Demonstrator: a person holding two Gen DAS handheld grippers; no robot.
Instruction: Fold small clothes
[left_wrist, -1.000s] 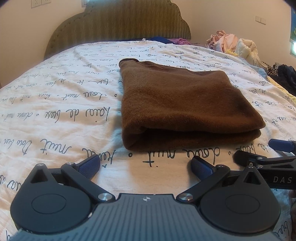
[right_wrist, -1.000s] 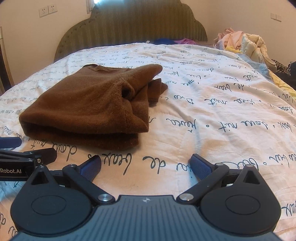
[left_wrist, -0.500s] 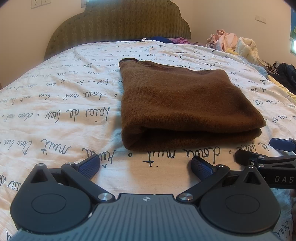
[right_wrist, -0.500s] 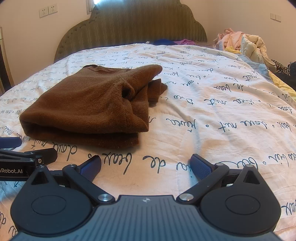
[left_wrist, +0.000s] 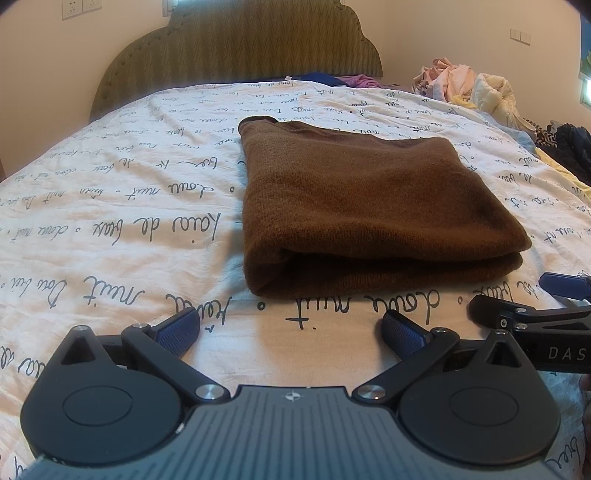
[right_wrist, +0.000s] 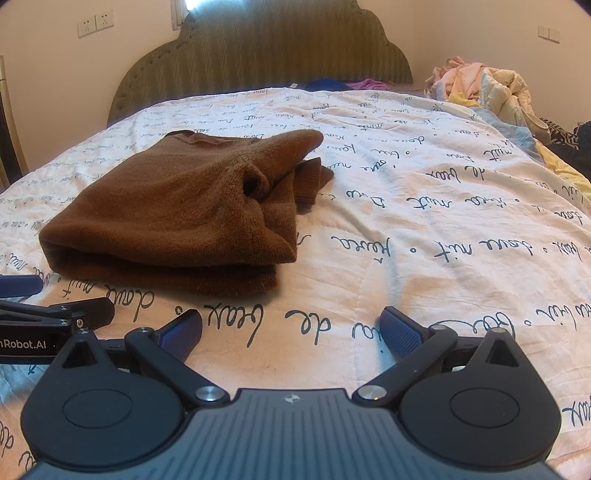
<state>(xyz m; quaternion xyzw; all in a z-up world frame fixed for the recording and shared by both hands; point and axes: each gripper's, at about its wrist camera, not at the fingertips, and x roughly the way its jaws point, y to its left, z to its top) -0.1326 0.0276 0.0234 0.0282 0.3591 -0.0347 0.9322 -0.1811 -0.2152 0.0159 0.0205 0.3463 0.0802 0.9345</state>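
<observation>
A brown knit garment (left_wrist: 369, 206) lies folded in layers on the bed, its folded edge toward me. In the right wrist view the brown garment (right_wrist: 177, 214) lies ahead to the left, with a sleeve end sticking out at its far right. My left gripper (left_wrist: 290, 330) is open and empty, just short of the garment's near edge. My right gripper (right_wrist: 291, 330) is open and empty over bare quilt, to the right of the garment. Each gripper shows at the edge of the other's view.
The bed has a white quilt (left_wrist: 110, 221) printed with dark script and a green padded headboard (left_wrist: 236, 48). A heap of pale clothes (right_wrist: 487, 88) lies at the far right, with dark clothes (left_wrist: 569, 147) beside it. Blue and purple cloth (left_wrist: 332, 78) lies by the headboard.
</observation>
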